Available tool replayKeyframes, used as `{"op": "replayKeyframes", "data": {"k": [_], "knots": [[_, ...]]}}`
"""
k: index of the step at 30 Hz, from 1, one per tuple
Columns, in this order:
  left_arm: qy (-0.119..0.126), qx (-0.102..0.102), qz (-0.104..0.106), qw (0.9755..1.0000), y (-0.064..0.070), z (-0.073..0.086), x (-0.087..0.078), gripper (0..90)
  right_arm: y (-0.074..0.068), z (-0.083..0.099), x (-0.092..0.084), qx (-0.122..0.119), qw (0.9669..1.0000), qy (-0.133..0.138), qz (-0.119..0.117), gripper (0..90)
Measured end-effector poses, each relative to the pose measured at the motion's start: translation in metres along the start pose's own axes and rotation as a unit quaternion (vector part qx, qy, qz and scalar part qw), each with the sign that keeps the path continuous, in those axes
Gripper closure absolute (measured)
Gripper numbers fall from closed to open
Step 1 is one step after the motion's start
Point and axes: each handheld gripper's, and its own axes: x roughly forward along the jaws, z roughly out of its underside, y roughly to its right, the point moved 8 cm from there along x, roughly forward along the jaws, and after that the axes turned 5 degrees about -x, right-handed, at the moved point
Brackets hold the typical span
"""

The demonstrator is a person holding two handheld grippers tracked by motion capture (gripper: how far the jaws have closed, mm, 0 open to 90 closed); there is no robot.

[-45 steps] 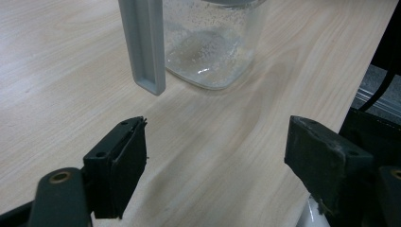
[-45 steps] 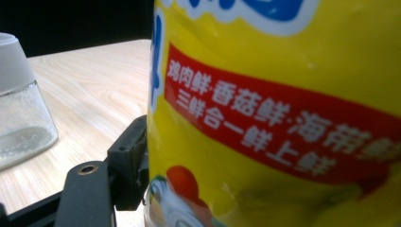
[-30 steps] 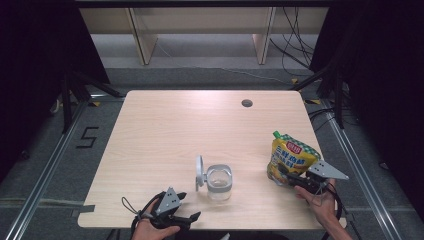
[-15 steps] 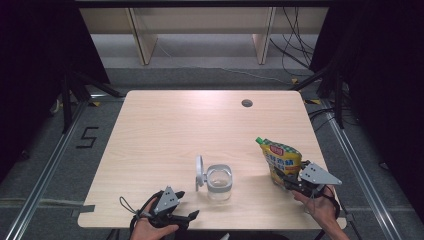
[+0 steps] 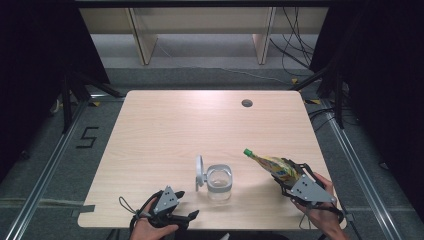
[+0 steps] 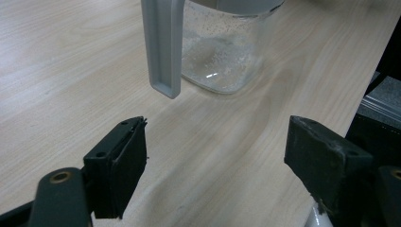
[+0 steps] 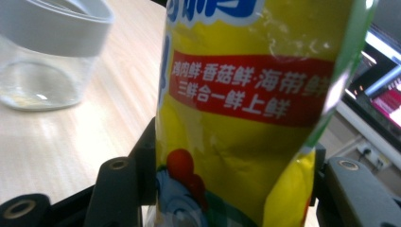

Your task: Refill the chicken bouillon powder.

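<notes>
Pale wood table (image 5: 165, 130) carries one landmark, the jar (image 5: 219, 180). Nearest, left of it, the left gripper (image 5: 176, 209) rests with jaws wide, empty. Right of the jar, the right gripper (image 5: 289, 181) clamps a pouch (image 5: 272, 166), spout tipped jarward, seemingly readying a pour.

My light wood table (image 5: 165, 130) has a round cable hole (image 5: 246, 103). Grey floor (image 5: 40, 150) with a taped "5" (image 5: 86, 137), pale shelving (image 5: 200, 25) behind, black curtains (image 5: 30, 60) both sides.
</notes>
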Motion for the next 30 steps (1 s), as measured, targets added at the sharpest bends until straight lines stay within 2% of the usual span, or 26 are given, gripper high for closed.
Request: {"op": "replayKeyframes", "data": {"k": [1,2,3,5,6,8,9,10,11,12,13,14,15,16,17,18,19,20,21,22,23,25,26,27,28,30], "knots": [[-0.01,0.008,-0.001,0.9999,-0.002,0.001,0.0,21.0,-0.003,-0.003,0.0,-0.012,0.9999,0.003,-0.004,45.8],[-0.01,0.011,-0.002,0.9999,-0.003,0.001,0.0,21.0,-0.005,-0.005,0.001,-0.037,0.9993,-0.004,-0.002,45.8],[-0.004,0.003,0.002,1.0,-0.001,0.001,0.0,21.0,-0.008,-0.007,0.002,-0.059,0.9982,-0.01,-0.004,45.8],[-0.004,0.005,0.0,1.0,-0.002,0.001,0.0,21.0,-0.018,-0.012,0.003,-0.083,0.9963,-0.019,-0.013,45.8],[-0.001,0.001,-0.001,1.0,-0.001,0.0,0.0,21.0,-0.018,-0.012,0.003,-0.083,0.9963,-0.019,-0.013,45.8],[-0.001,0.002,-0.001,1.0,-0.001,0.0,0.0,21.0,-0.023,-0.015,0.005,-0.115,0.9928,-0.027,-0.018,45.8],[-0.004,0.004,-0.004,1.0,-0.002,0.001,0.0,21.0,-0.026,-0.014,0.005,-0.115,0.9927,-0.034,-0.016,45.8],[0.004,-0.006,0.002,1.0,0.001,0.0,0.0,21.0,-0.027,-0.016,0.006,-0.136,0.99,-0.036,-0.013,45.8],[0.003,-0.005,0.002,1.0,0.0,0.0,0.0,21.0,-0.028,-0.018,0.006,-0.147,0.9883,-0.038,-0.016,45.8],[0.004,-0.006,0.003,1.0,0.0,-0.001,0.0,21.0,-0.028,-0.022,0.007,-0.169,0.9849,-0.031,-0.019,45.8],[0.004,-0.006,0.003,1.0,0.0,0.0,0.0,21.0,-0.03,-0.027,0.008,-0.199,0.979,-0.042,-0.016,45.8],[-0.001,0.002,-0.003,1.0,-0.002,0.0,0.0,21.0,-0.03,-0.027,0.008,-0.199,0.979,-0.042,-0.016,45.8],[-0.003,0.003,0.0,1.0,-0.001,0.001,0.0,21.0,-0.032,-0.026,0.008,-0.204,0.9773,-0.055,-0.01,45.8],[-0.003,0.003,-0.001,1.0,-0.001,0.0,0.0,21.0,-0.033,-0.027,0.01,-0.225,0.9729,-0.055,-0.008,45.8],[0.0,0.003,-0.004,1.0,-0.002,0.0,0.0,21.0,-0.032,-0.031,0.013,-0.255,0.9655,-0.052,-0.014,45.8],[0.0,0.004,-0.004,1.0,-0.002,0.0,0.0,21.0,-0.035,-0.031,0.014,-0.253,0.9661,-0.048,-0.015,45.8],[0.0,0.003,-0.003,1.0,-0.002,-0.001,0.0,21.1,-0.034,-0.033,0.014,-0.28,0.9581,-0.055,-0.016,45.9],[-0.006,0.012,-0.009,0.9999,-0.005,0.0,-0.001,21.1,-0.036,-0.033,0.014,-0.274,0.9597,-0.062,-0.014,45.9],[0.003,-0.001,-0.006,1.0,-0.002,-0.001,-0.001,21.2,-0.036,-0.035,0.012,-0.28,0.9569,-0.076,-0.009,45.9],[0.002,-0.002,-0.006,1.0,-0.003,-0.001,-0.001,21.2,-0.037,-0.035,0.012,-0.284,0.9552,-0.082,-0.005,45.9],[0.005,-0.002,-0.005,1.0,-0.003,-0.001,-0.001,21.2,-0.036,-0.037,0.012,-0.299,0.9505,-0.086,-0.001,46.0],[0.006,-0.004,-0.004,1.0,-0.002,-0.002,-0.001,21.3,-0.031,-0.044,0.014,-0.358,0.9305,-0.076,0.004,45.9],[0.006,0.0,-0.004,1.0,-0.002,-0.002,-0.001,21.2,-0.032,-0.044,0.015,-0.352,0.9328,-0.076,0.008,46.0],[0.006,-0.001,-0.004,1.0,-0.002,-0.002,-0.001,21.2,-0.029,-0.049,0.016,-0.396,0.9154,-0.075,0.002,45.9],[0.009,0.0,-0.003,1.0,-0.002,-0.002,-0.001,21.2,-0.032,-0.047,0.015,-0.372,0.9249,-0.078,0.008,46.0],[0.002,0.006,-0.004,1.0,-0.002,-0.001,-0.001,21.2,-0.033,-0.047,0.015,-0.366,0.9268,-0.082,0.007,46.0]]}}
